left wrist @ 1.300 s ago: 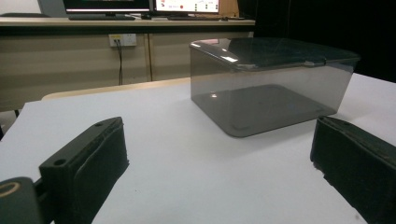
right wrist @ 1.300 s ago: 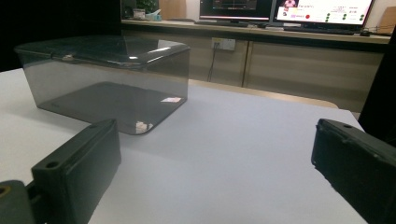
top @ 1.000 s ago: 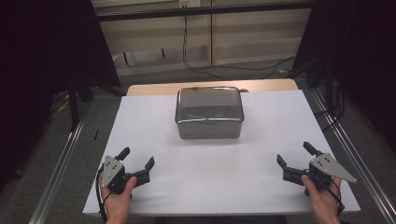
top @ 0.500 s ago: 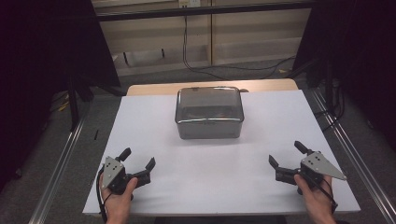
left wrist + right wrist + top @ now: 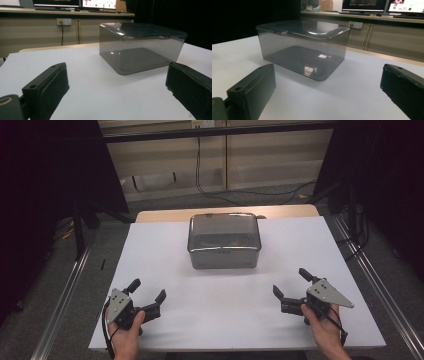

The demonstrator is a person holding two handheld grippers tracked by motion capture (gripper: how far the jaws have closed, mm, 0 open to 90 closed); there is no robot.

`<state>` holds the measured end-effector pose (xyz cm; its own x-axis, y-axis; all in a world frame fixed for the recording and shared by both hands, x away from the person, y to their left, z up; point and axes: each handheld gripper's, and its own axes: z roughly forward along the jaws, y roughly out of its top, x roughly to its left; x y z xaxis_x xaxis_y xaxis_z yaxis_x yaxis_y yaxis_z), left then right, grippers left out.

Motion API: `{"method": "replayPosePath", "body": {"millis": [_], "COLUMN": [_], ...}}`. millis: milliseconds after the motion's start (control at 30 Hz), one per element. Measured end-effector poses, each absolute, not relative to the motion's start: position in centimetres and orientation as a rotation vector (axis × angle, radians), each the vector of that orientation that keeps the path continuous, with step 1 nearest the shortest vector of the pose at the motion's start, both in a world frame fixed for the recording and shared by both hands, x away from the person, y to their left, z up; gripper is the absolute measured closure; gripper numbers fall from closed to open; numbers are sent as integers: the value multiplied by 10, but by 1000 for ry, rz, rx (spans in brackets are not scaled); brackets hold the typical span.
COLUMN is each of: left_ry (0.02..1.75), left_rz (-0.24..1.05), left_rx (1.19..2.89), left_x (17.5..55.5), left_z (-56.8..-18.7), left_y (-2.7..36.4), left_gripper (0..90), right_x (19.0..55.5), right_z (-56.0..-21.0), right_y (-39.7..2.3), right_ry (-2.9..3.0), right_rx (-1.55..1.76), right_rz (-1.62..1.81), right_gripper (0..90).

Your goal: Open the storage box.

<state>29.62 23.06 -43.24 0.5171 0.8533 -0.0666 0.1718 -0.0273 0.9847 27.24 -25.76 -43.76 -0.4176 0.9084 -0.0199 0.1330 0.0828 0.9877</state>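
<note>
A smoky see-through plastic box [image 5: 224,241] with its lid on stands at the far middle of the white table [image 5: 235,290]. It looks empty in the left gripper view [image 5: 140,47] and the right gripper view [image 5: 304,47]. My left gripper [image 5: 148,292] rests near the front left edge, open, nothing between its jaws, aimed toward the box. My right gripper [image 5: 291,282] is at the front right, open too and empty, also turned toward the box. Each is held by a hand.
Metal rails [image 5: 65,290] run along both sides of the table. Behind it are a wooden strip [image 5: 160,215], a low cabinet wall with sockets [image 5: 63,21], hanging cables [image 5: 200,170] and monitors [image 5: 404,6] on a counter.
My right gripper has moved left and slightly toward the box. The left gripper has stayed in place. Both stay open.
</note>
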Motion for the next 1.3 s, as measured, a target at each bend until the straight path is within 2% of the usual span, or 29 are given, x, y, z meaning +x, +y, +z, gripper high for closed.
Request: {"method": "replayPosePath", "body": {"millis": [933,1300], "left_ry": [908,927], "left_rz": [691,690], "left_rx": [1543,1557], "left_x": [295,299], "left_z": [-432,-435], "left_y": [227,228], "left_gripper": [45,45], "right_x": [303,325], "right_z": [-430,-427], "right_y": [-199,-187], "right_ry": [1770,1778], "right_rx": [953,927], "right_rz": [1441,1394], "right_gripper": [0,4]}}
